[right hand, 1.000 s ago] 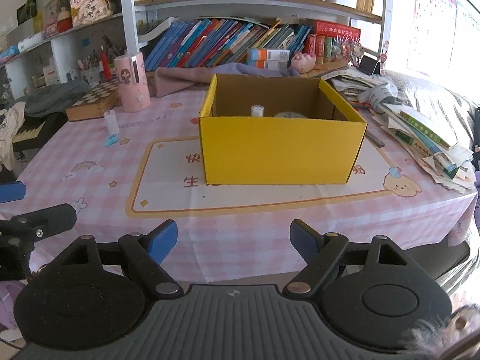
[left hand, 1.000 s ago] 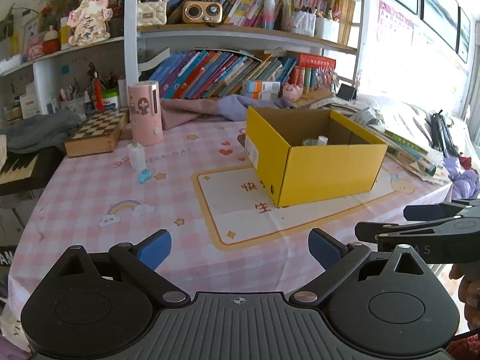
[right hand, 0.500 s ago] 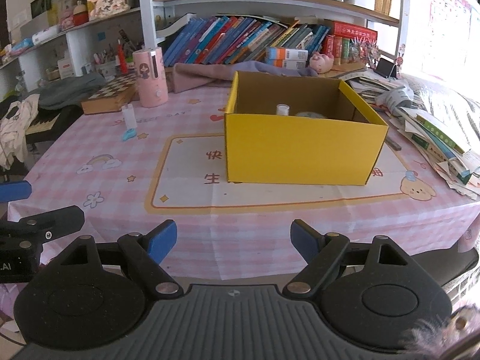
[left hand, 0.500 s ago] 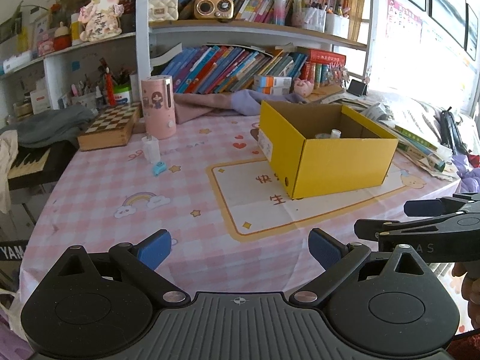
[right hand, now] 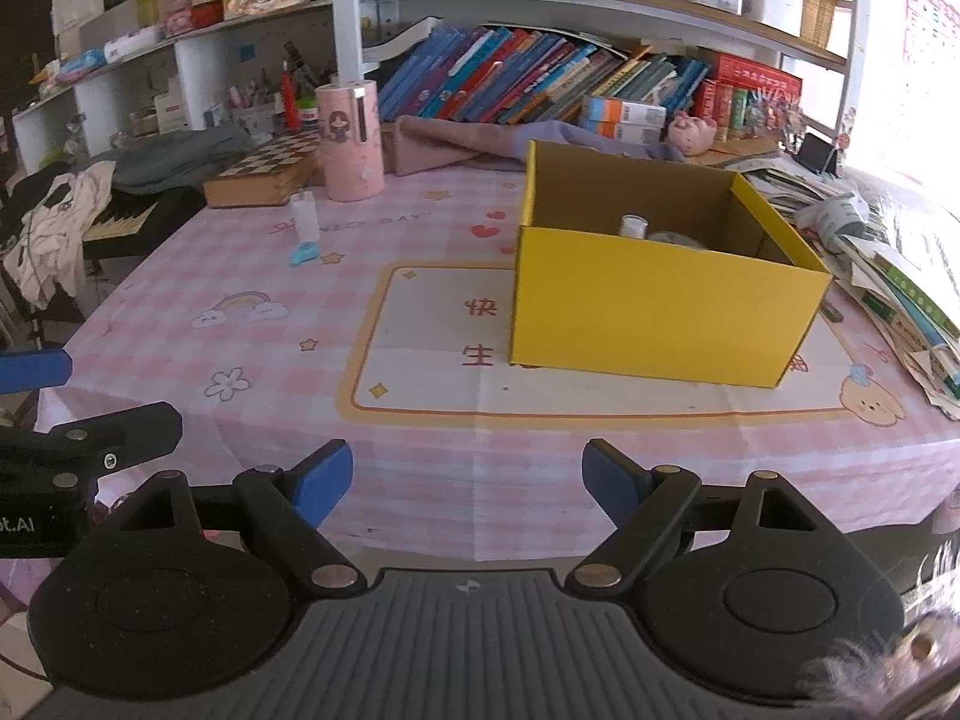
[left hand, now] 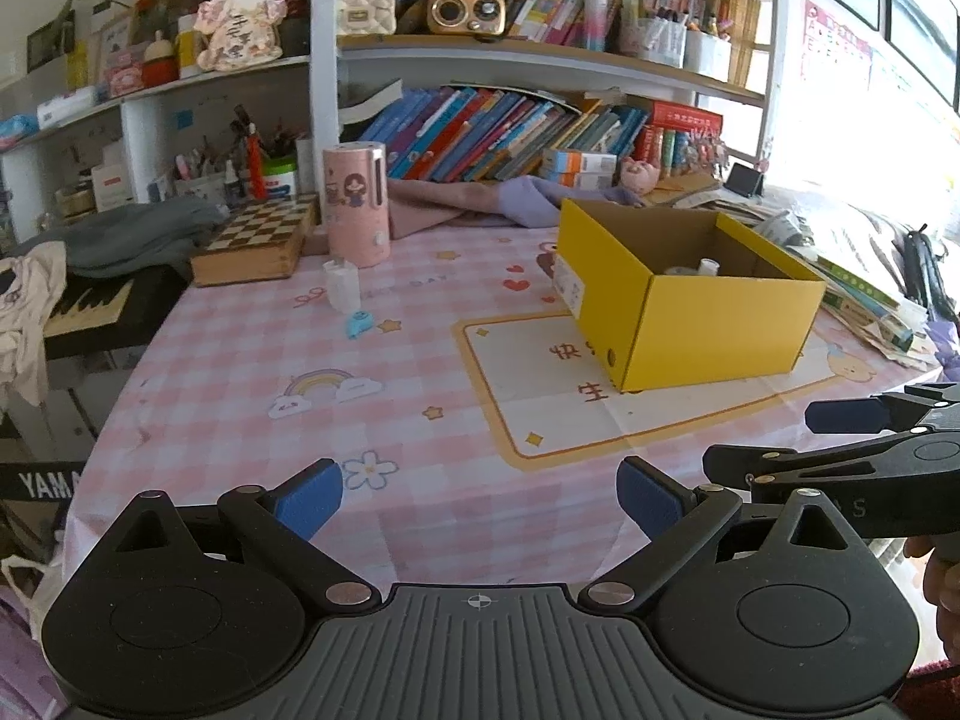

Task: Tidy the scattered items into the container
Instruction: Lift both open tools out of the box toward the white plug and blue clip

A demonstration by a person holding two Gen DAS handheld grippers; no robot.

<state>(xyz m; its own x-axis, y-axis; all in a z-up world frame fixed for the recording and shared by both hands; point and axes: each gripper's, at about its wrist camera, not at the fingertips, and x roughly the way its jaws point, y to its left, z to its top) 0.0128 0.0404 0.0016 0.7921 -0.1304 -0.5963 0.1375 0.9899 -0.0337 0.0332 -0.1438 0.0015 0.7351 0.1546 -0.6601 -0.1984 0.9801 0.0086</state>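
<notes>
A yellow cardboard box [left hand: 714, 324] [right hand: 660, 324] stands open on the pink checked tablecloth, right of centre; a white-capped bottle [right hand: 633, 225] and a round item show inside. Far left on the cloth stand a small clear bottle [left hand: 342, 287] [right hand: 305, 215] and, just in front of it, a small light-blue item [left hand: 359, 324] [right hand: 305, 253]. My left gripper [left hand: 480, 498] is open and empty over the table's near edge. My right gripper [right hand: 467, 480] is likewise open and empty, short of the box. Each gripper shows side-on in the other's view.
A pink cylindrical device [left hand: 356, 204] and a chessboard box [left hand: 258, 240] sit at the table's back left. Cloth [left hand: 480, 204] lies at the back. Papers and books [right hand: 900, 276] pile up right of the box. Bookshelves stand behind; a keyboard [left hand: 90, 306] lies left.
Both grippers have pulled back from the table and swung slightly left, so the box and small items look farther away. Their jaws stay open and empty.
</notes>
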